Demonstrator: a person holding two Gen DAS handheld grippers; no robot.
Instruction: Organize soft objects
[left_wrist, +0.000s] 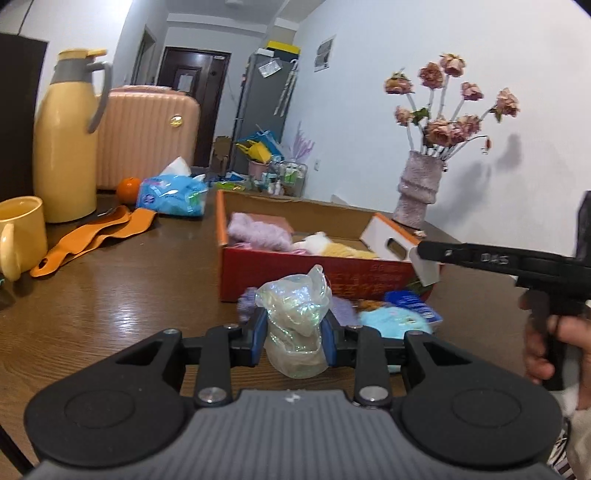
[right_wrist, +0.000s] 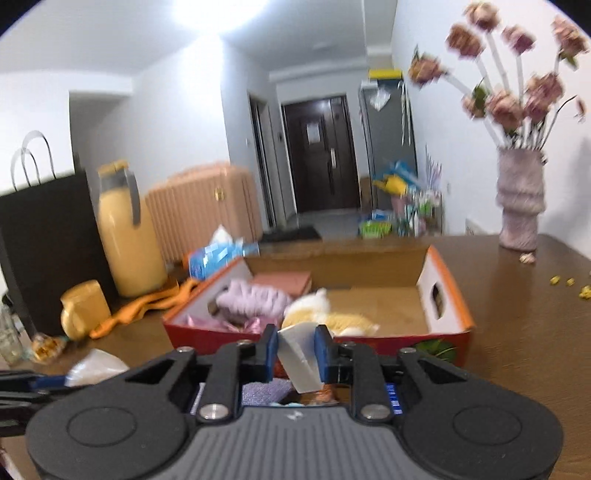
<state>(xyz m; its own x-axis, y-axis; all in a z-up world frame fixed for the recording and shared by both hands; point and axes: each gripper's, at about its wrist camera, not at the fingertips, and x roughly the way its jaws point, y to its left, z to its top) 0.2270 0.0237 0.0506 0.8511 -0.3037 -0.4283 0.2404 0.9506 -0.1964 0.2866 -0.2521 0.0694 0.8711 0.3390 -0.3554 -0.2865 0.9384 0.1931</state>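
My left gripper (left_wrist: 295, 326) is shut on a crumpled clear, shimmery plastic bag (left_wrist: 295, 299), held above the wooden table (left_wrist: 129, 295) just in front of a red cardboard box (left_wrist: 314, 273). The box holds a purple fluffy item (left_wrist: 255, 230), a white and yellow plush (left_wrist: 332, 245) and a pink flat thing. My right gripper (right_wrist: 295, 345) is shut on a white flat piece (right_wrist: 297, 365) near the box's front wall (right_wrist: 369, 341). In the left wrist view the right gripper (left_wrist: 421, 253) reaches in from the right with a hand (left_wrist: 554, 339) on its grip. A light blue fluffy item (left_wrist: 395, 321) and a purple one (left_wrist: 343, 310) lie in front of the box.
A yellow thermos (left_wrist: 64, 147), a yellow mug (left_wrist: 20, 229), orange straps (left_wrist: 96, 236), a blue tissue pack (left_wrist: 173, 194) and an orange fruit (left_wrist: 128, 188) sit at the left. A vase of dried flowers (left_wrist: 419, 192) stands behind the box's right end. A black paper bag (right_wrist: 48, 240) is far left.
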